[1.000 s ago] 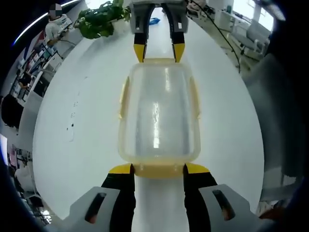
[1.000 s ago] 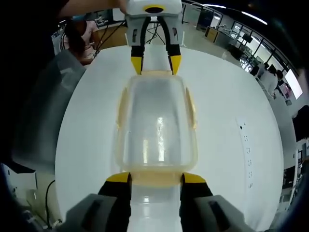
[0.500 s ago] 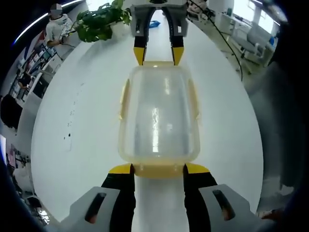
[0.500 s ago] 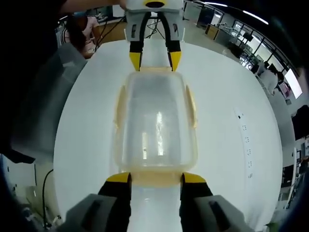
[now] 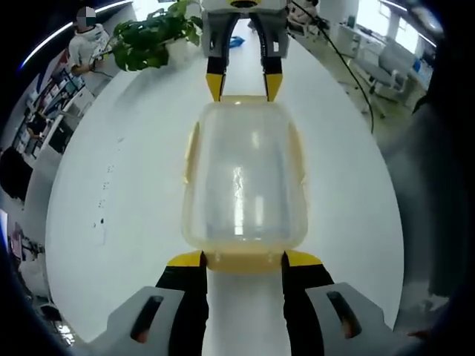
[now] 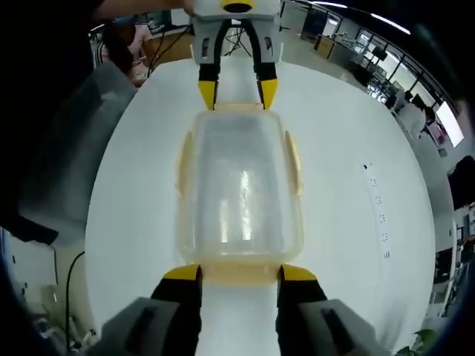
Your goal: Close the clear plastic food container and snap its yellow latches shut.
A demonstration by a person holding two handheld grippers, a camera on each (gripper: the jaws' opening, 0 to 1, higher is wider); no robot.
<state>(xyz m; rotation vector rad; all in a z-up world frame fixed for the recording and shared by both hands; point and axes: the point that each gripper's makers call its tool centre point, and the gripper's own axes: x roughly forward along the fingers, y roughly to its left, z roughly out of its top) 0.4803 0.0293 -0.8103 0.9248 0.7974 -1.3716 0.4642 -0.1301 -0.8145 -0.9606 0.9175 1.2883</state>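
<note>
Both claws, L (image 5: 243, 259) & R (image 6: 240, 274), spread wide at clear rounded container (image 5: 243, 178) ends.

left tongs (image 5: 241, 259): jaws spread, tips level | right tongs (image 6: 240, 273): jaws spread, facing the left tongs

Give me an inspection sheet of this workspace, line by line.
Surface: white table, a few dark specks on it.
Job's things: clear plastic food container, lid on; yellow latches along its ends and sides.
Clutter: small blue item at the table's far end.
Grippers: left gripper and right gripper open, one at each end of the container, yellow-tipped fingers beside the end latches.
Cables: dark cables past the table edge.
Surroundings: potted plant; people, desks in the background.
</note>
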